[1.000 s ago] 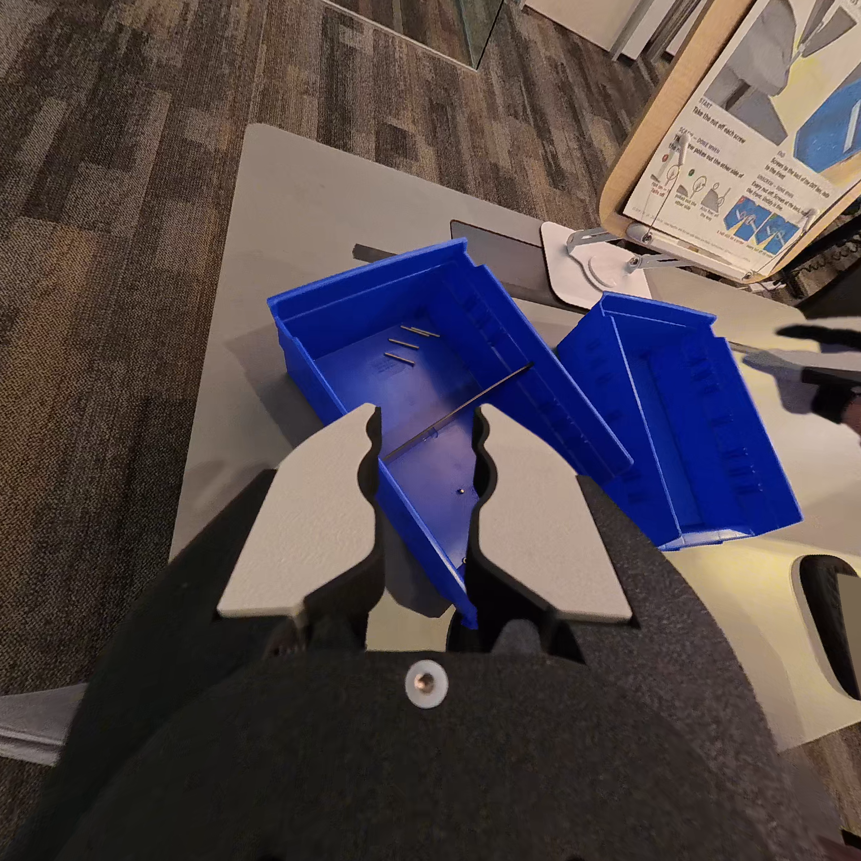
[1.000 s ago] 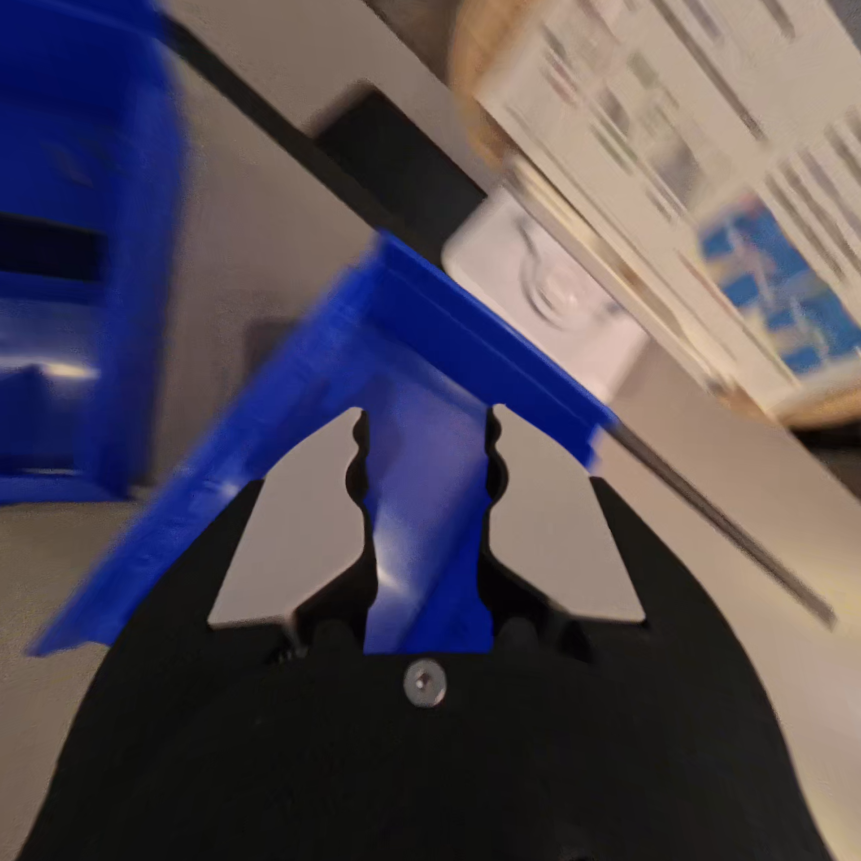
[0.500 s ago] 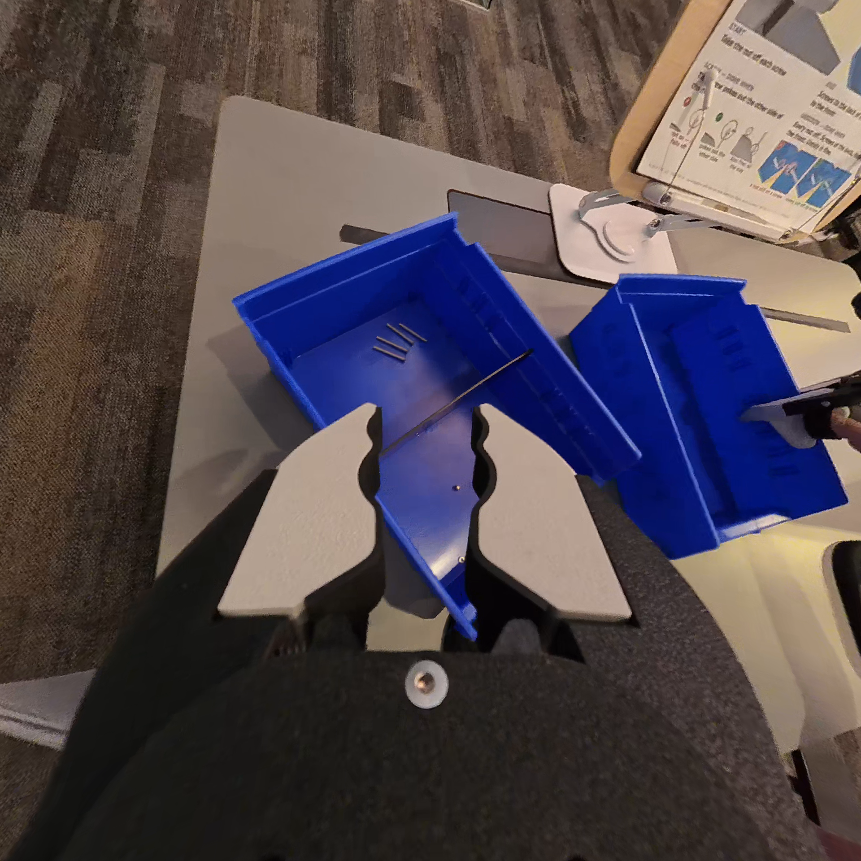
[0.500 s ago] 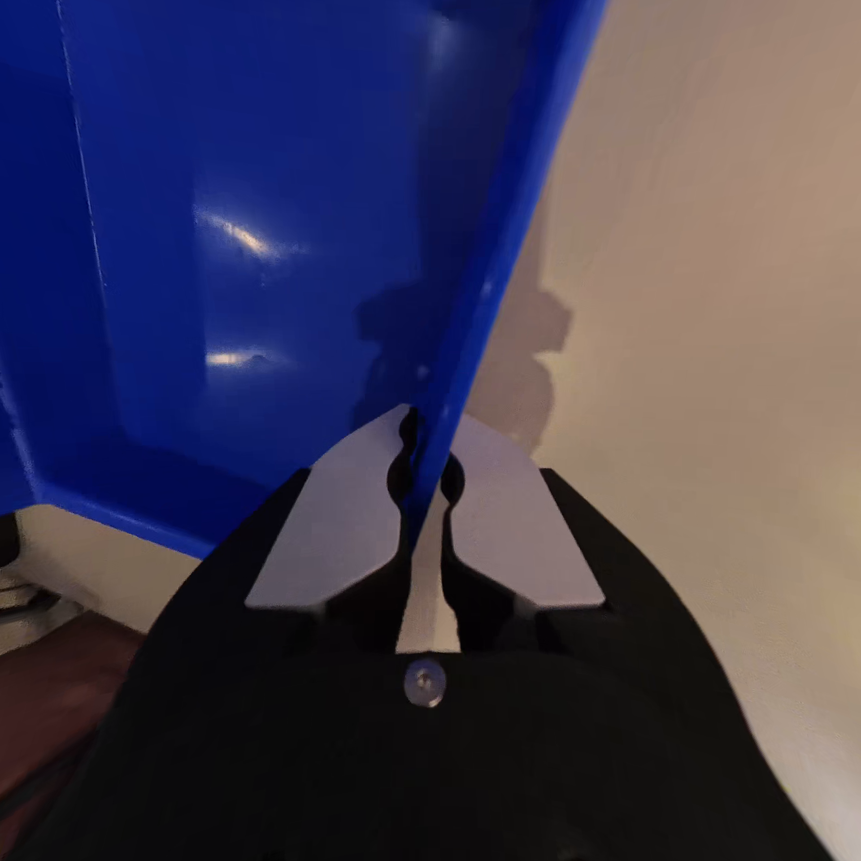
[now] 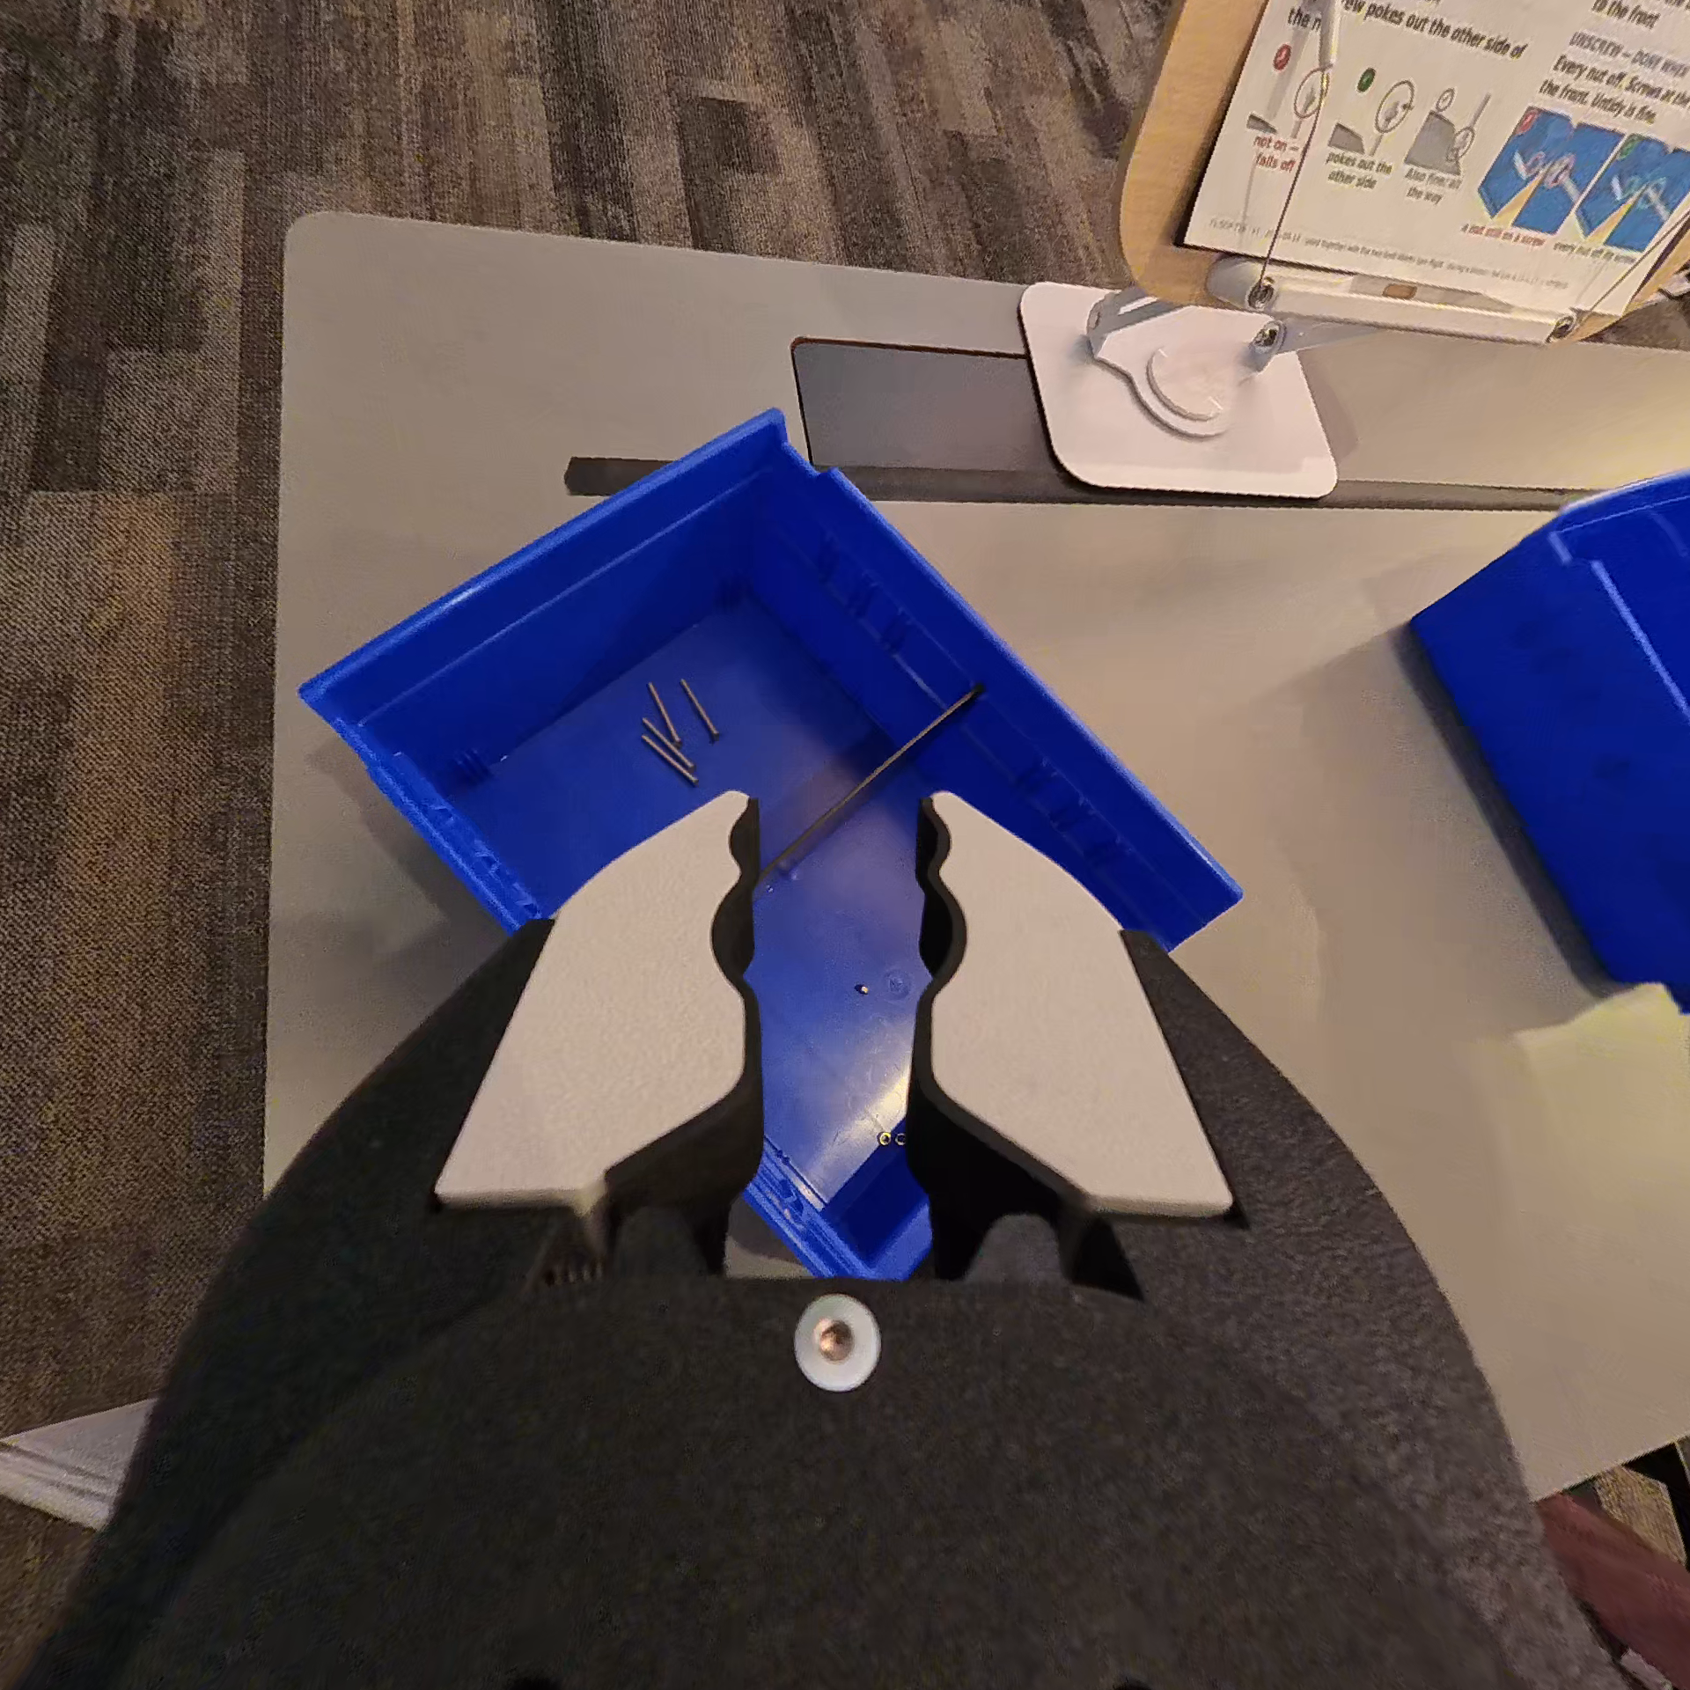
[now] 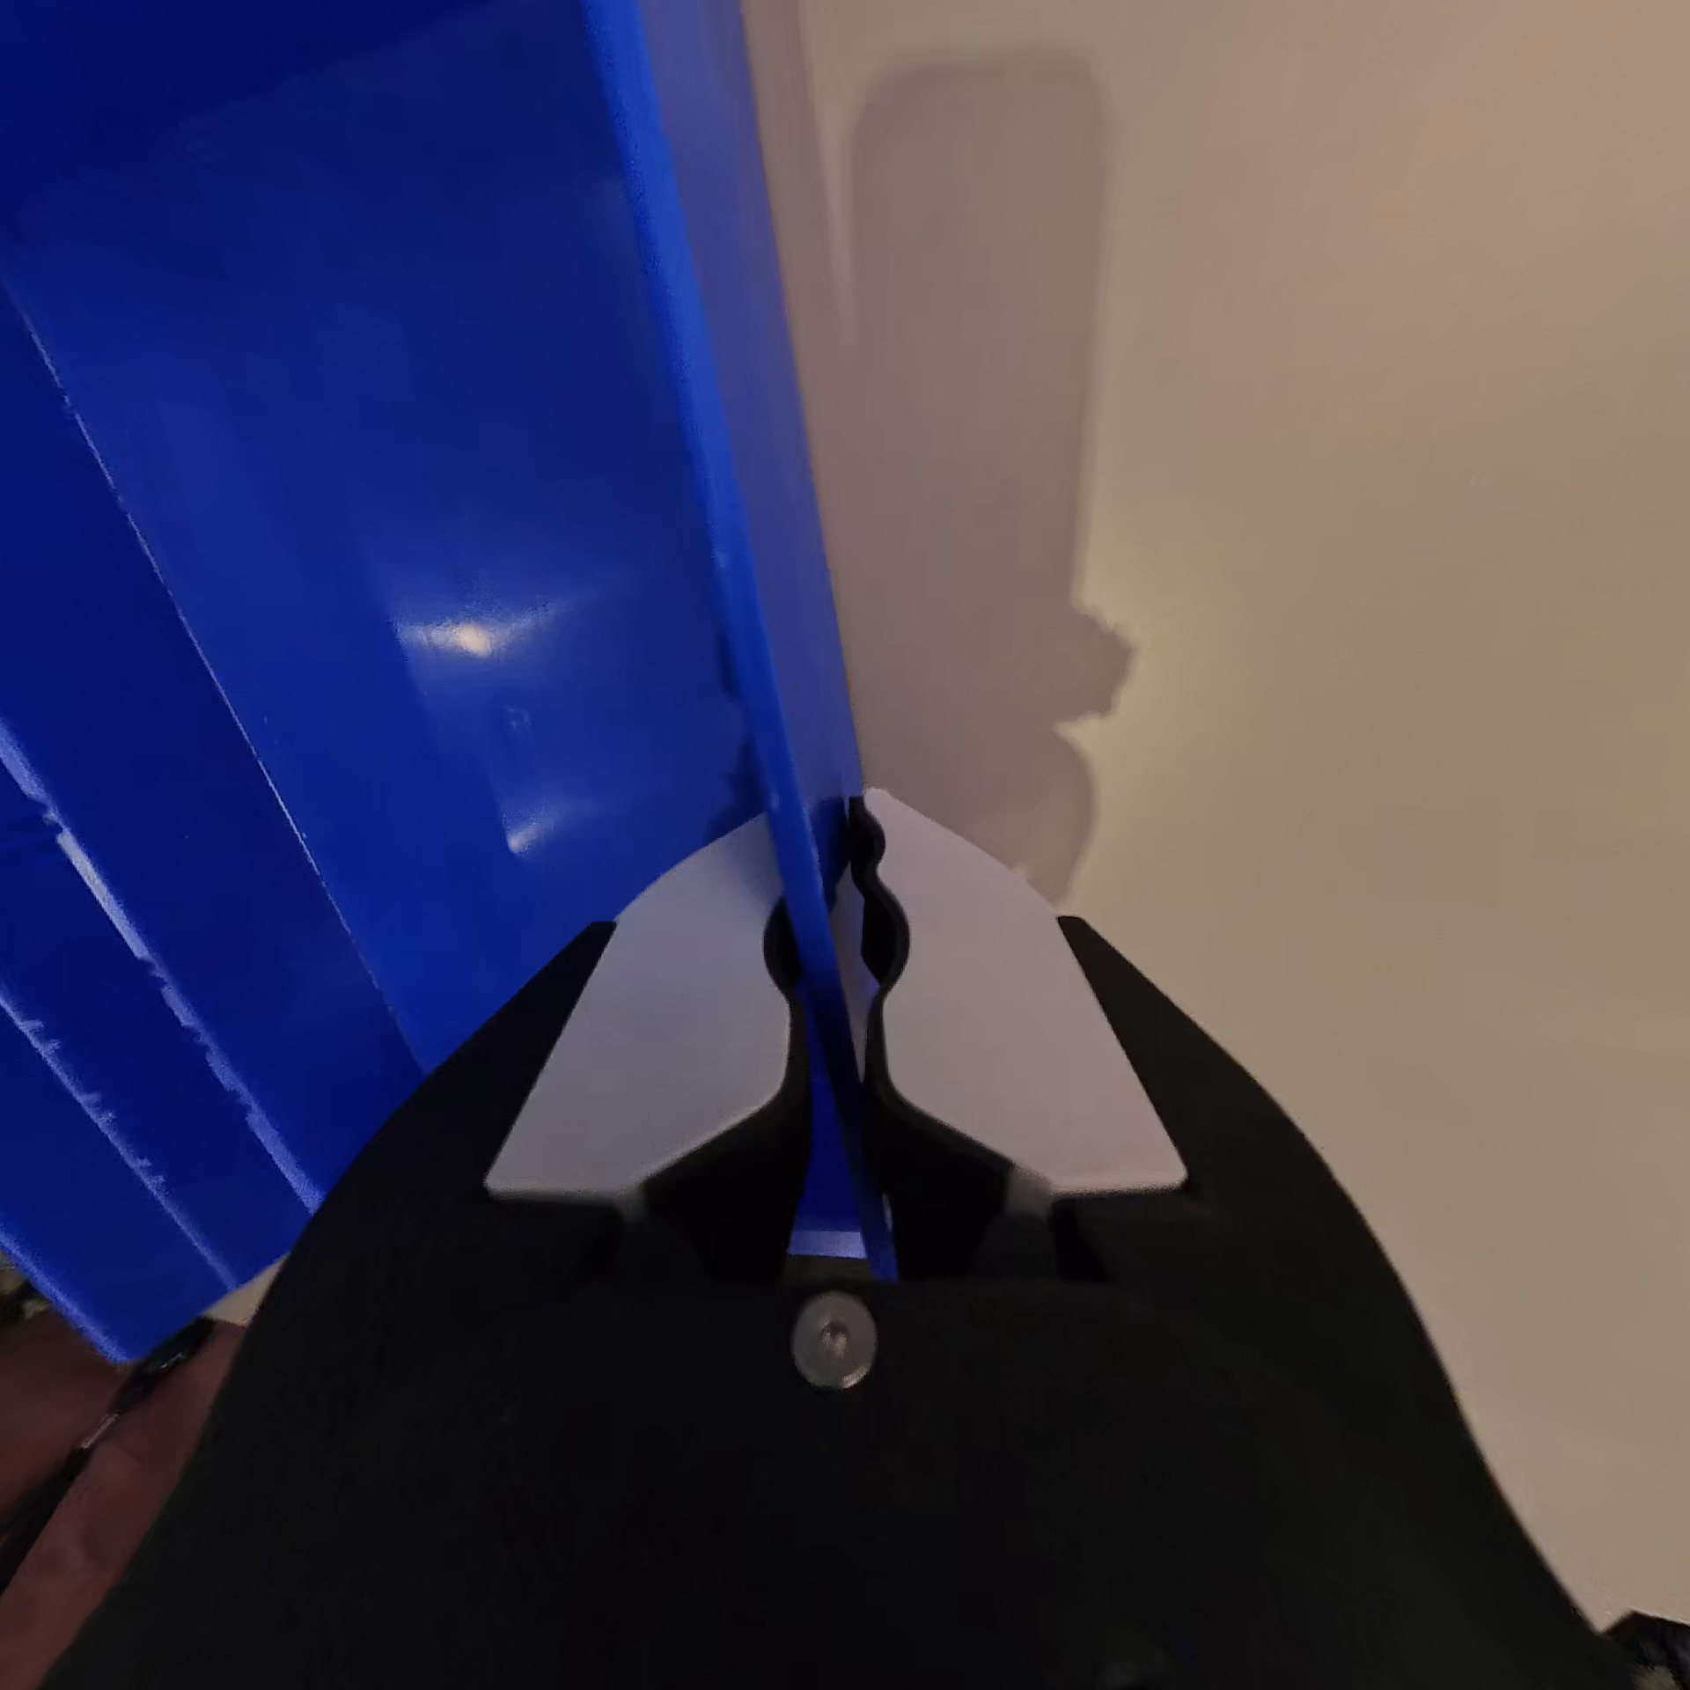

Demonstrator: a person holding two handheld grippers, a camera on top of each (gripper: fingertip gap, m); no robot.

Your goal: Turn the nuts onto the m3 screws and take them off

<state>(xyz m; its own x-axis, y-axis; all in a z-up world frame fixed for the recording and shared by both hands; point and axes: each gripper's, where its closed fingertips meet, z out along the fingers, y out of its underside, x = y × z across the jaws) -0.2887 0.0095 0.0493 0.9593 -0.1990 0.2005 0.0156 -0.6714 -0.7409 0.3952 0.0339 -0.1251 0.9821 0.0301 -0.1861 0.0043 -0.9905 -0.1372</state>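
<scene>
Across the left side of the left wrist view runs a patterned brown carpet (image 5: 137,457), and next to it starts a grey table (image 5: 512,366) with a rounded corner. Near the middle of that frame a blue bin (image 5: 567,622) sits slantwise on the table. On its floor, toward the upper left, lie several thin screws (image 5: 672,732) close together, some crossing. Just right of them a long thin dark rod (image 5: 878,777) leans from the floor up to the bin's right wall. Lower down, between the tongs, a tiny dark speck (image 5: 860,989) rests on the floor, and two small ring-shaped bits, perhaps nuts (image 5: 892,1139), sit near the bin's near end. The left tongs (image 5: 837,805) fill the lower half, jaws wide apart with nothing between them, hovering above the bin's near end. At the upper right stands a white stand base (image 5: 1189,402) carrying a wooden board with a printed sheet (image 5: 1463,119). At the right edge shows part of a second blue bin (image 5: 1573,732).

Filling the left half of the right wrist view is that second bin (image 6: 366,549), seen close. At lower centre the right tongs (image 6: 828,814) are nearly closed, clamped on the bin's thin right wall. To the right lies the pale tabletop (image 6: 1372,457) with a soft shadow on it.
</scene>
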